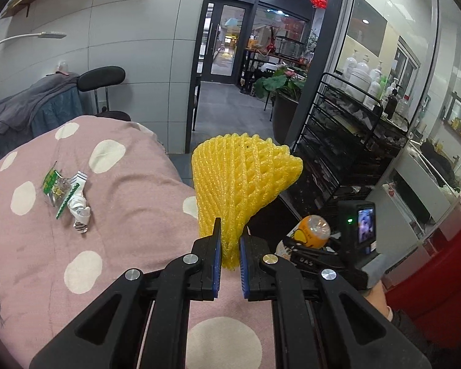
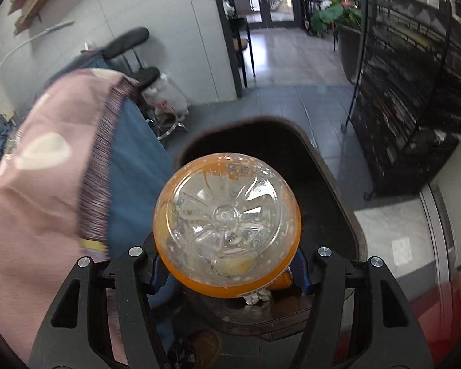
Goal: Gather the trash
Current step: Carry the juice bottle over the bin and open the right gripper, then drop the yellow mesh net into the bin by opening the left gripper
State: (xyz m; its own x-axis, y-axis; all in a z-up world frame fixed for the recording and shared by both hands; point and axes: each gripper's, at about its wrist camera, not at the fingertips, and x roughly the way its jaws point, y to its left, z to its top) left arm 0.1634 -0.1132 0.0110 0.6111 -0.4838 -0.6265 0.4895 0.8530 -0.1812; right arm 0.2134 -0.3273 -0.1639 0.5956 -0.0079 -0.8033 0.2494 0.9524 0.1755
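Note:
My left gripper (image 1: 230, 246) is shut on the lower end of a yellow foam fruit net (image 1: 242, 178), which fans out above the edge of the bed. Crumpled wrappers (image 1: 66, 195), green and white, lie on the pink spotted blanket (image 1: 123, 215) to the left. My right gripper (image 2: 227, 273) is shut on an empty orange-labelled plastic bottle (image 2: 227, 224), whose base faces the camera. The bottle hangs over the open mouth of a black bin (image 2: 322, 190). In the left wrist view the bottle (image 1: 310, 230) and the right gripper's camera show just right of the net.
A black wire rack (image 2: 415, 107) with bottles on top stands to the right. A red object (image 1: 430, 276) sits at the near right. A chair (image 2: 129, 43) and a potted plant (image 1: 279, 92) stand further back. A person's shoe (image 2: 206, 347) is by the bin.

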